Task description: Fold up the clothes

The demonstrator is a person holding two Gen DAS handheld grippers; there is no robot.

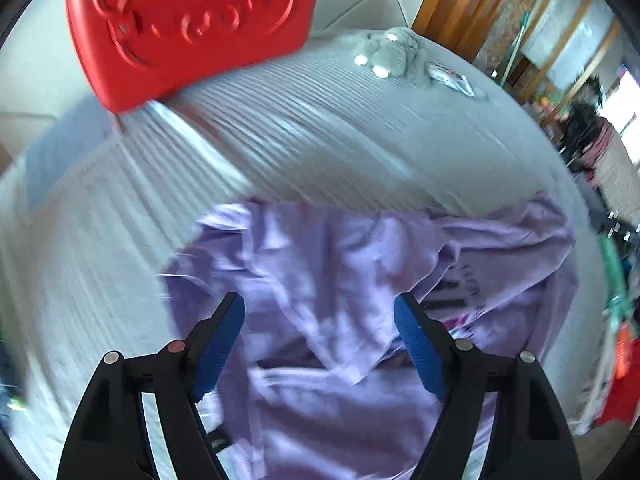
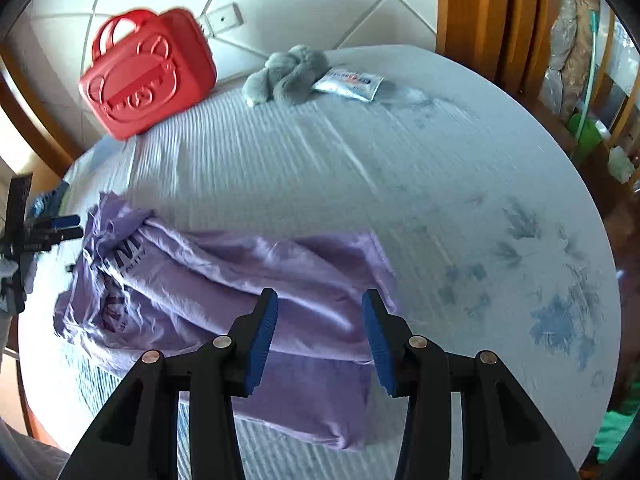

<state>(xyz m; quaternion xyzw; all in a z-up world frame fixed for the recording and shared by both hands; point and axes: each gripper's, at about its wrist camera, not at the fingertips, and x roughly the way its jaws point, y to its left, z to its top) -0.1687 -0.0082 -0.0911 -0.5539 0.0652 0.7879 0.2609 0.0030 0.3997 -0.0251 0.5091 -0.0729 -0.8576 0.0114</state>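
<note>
While both grippers are hovering above the bed (image 2: 400,168), the lilac T-shirt (image 2: 248,280) is lying crumpled on the striped grey-white cover, at about 8 o'clock of the bed as the right wrist view is showing it. The left gripper (image 1: 319,312) is standing wide open over the shirt, nothing between its blue ribbed pads (image 1: 218,350); the cloth below is looking loose and free. The right gripper (image 2: 319,308) is gaping about half open over the shirt's near edge, also holding nothing. Judgement: both tools are hanging released so that fresh hold points can be picked for a fold.

Materials: the shirt is reading as thin, soft knit, wrinkling into long ridges, with dark printed lettering showing at its 9 o'clock end. The cover is ribbed, with faded blue leaf prints toward 3 o'clock. A red moulded case (image 2: 148,72) with a bear relief is leaning at 11 o'clock, hard and glossy. A grey plush toy (image 2: 286,76) and a flat packet (image 2: 348,84) are resting at 12 o'clock, well apart from the shirt.
</note>
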